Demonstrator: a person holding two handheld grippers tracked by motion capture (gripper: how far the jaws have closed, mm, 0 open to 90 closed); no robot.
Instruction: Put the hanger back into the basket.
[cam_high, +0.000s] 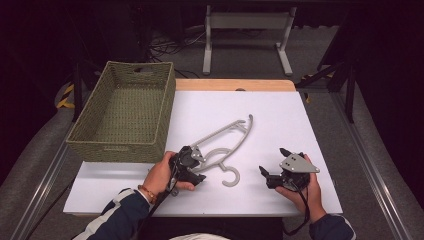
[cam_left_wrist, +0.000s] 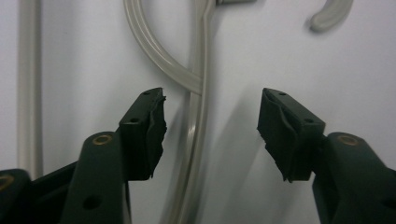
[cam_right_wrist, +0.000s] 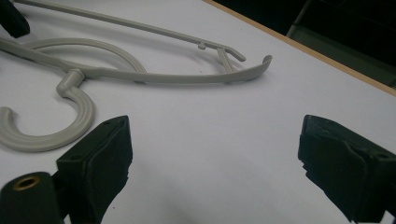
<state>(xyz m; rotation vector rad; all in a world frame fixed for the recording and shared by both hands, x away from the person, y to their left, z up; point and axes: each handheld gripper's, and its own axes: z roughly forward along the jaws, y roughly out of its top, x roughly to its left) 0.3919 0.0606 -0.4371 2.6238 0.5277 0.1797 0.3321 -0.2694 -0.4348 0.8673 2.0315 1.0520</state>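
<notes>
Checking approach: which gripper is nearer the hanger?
Left. The left gripper is right over the hanger, jaws open astride its arm. The right gripper sits apart, off to the hook's right, also open.

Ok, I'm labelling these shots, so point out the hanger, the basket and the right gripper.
hanger (cam_high: 231, 176), high view, on its hook.
basket (cam_high: 113, 145), high view, on its near wall.
right gripper (cam_high: 272, 164), high view, midway between its open fingertips.

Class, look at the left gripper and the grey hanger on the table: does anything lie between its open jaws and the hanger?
Nothing visible does. The left gripper is open right over the hanger, and one hanger bar runs between its jaws with bare white table around it. The basket stands off to the side.
</notes>
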